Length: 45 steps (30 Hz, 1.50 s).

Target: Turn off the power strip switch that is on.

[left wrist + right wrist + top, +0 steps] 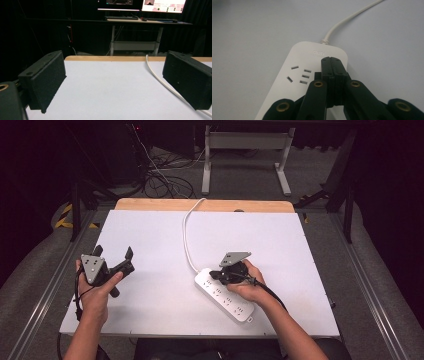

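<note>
Right tongs (216, 275), at frame centre, are clenched with nothing between them, tips over the power strip (223, 295). Left tongs (114, 253), at the left on the desk (280, 240), gape, released.

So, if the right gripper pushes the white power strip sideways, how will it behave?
The power strip looks like a stiff, flat plastic bar lying on the smooth white table, so it would probably slide, not tip or roll. Its cable curves loosely toward the far edge and seems flexible, so it may drag and swing the strip around. The shut right gripper is over the cable end.
</note>
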Tool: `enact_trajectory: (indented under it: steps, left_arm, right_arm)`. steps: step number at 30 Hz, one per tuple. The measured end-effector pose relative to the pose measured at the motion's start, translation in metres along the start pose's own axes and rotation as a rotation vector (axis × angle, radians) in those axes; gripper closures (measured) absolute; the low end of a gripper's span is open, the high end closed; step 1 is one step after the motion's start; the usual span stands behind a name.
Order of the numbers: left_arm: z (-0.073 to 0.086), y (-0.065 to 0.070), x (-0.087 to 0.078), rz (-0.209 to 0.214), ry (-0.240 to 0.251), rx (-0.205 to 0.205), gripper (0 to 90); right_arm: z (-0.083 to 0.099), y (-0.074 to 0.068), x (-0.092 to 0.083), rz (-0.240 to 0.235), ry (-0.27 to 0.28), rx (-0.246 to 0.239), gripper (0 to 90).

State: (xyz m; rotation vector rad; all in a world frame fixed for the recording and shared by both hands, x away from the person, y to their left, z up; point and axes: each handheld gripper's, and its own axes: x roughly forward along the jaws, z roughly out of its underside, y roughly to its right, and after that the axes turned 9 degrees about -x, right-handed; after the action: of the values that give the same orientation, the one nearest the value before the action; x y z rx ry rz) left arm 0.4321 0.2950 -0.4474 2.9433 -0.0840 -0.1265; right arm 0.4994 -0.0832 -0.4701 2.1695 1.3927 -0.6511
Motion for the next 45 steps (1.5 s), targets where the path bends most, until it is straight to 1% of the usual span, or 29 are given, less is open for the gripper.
enact_trajectory:
  steps: [12, 19, 25, 28, 31, 34, 36, 45]
  left_arm:
    - [0.0005, 0.0006, 0.0006, 0.0, 0.0, -0.002, 5.3]
    - [0.0005, 0.0005, 0.0008, 0.002, -0.001, -0.001, 5.3]
    - [0.0007, 0.0013, 0.0008, 0.006, -0.004, 0.003, 5.4]
    - [0.0008, 0.001, 0.0009, 0.004, -0.002, -0.001, 5.4]
    - [0.0006, 0.0001, 0.0011, 0.001, -0.004, 0.0, 5.4]
    - [0.0006, 0.0001, 0.0013, 0.004, -0.005, -0.001, 5.4]
    - [0.0006, 0.0003, 0.0014, 0.004, -0.005, -0.001, 5.4]
    - [0.0006, 0.0006, 0.0017, 0.006, -0.005, 0.001, 5.4]
  right_arm:
    - [-0.0011, -0.0012, 0.0, 0.01, -0.008, -0.006, 90.0]
    - [-0.0016, -0.0012, 0.0001, 0.008, -0.011, -0.004, 90.0]
    - [-0.0023, -0.0023, 0.0002, 0.017, -0.015, -0.013, 90.0]
    - [-0.0031, -0.0031, 0.0001, 0.024, -0.021, -0.022, 90.0]
    - [-0.0037, -0.0038, 0.0002, 0.028, -0.025, -0.021, 90.0]
    - [-0.0036, -0.0037, 0.0003, 0.028, -0.023, -0.004, 90.0]
    - [-0.0036, -0.0036, 0.0002, 0.027, -0.024, -0.004, 90.0]
    - [-0.0055, -0.0066, 0.0005, 0.048, -0.036, -0.025, 90.0]
